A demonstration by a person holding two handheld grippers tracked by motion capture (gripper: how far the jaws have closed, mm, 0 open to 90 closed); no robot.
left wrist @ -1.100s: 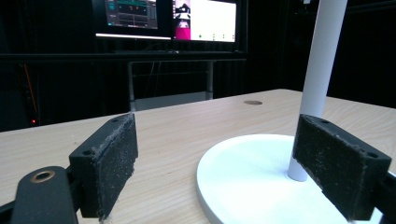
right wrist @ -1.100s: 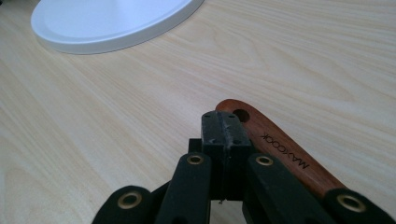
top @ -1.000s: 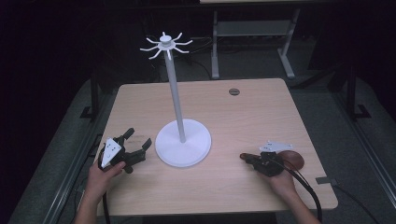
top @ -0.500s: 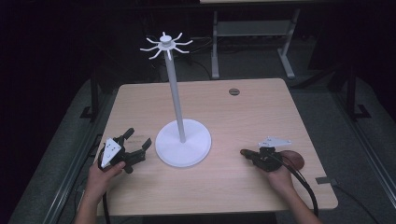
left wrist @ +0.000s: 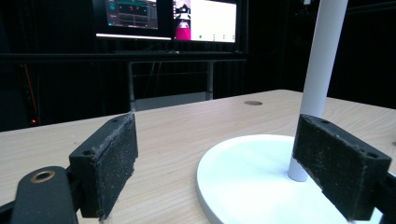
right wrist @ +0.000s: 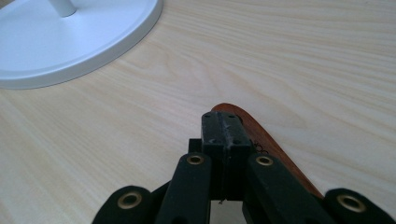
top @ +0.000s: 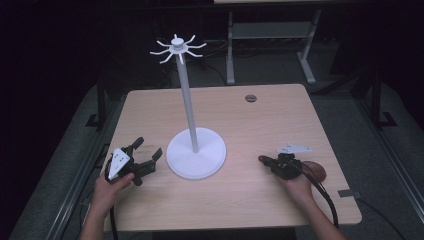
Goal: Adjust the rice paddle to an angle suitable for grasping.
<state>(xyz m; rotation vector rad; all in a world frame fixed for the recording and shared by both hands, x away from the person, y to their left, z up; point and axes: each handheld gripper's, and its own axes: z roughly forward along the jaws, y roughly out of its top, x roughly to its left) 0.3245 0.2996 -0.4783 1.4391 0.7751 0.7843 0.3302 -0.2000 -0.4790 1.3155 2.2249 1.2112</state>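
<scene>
- Right gripper view: the right gripper [right wrist: 223,135] is squeezed tight, with a brown wooden thing [right wrist: 261,140] beside it on the table [right wrist: 303,56]. Holding it? I cannot tell.
- It looks stiff and smooth, maybe slippery. Grab its thin end. The left gripper [left wrist: 215,172] is wide open by the white stand [left wrist: 261,182].

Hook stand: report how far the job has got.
Done: nothing that shows. The hooks on the white stand hang bare. In hand: the right gripper is shut, low over a brown wooden piece on the table; whether it is clamped is unclear. The left gripper waits open by the base. Left: probably lifting and hanging the piece.
</scene>
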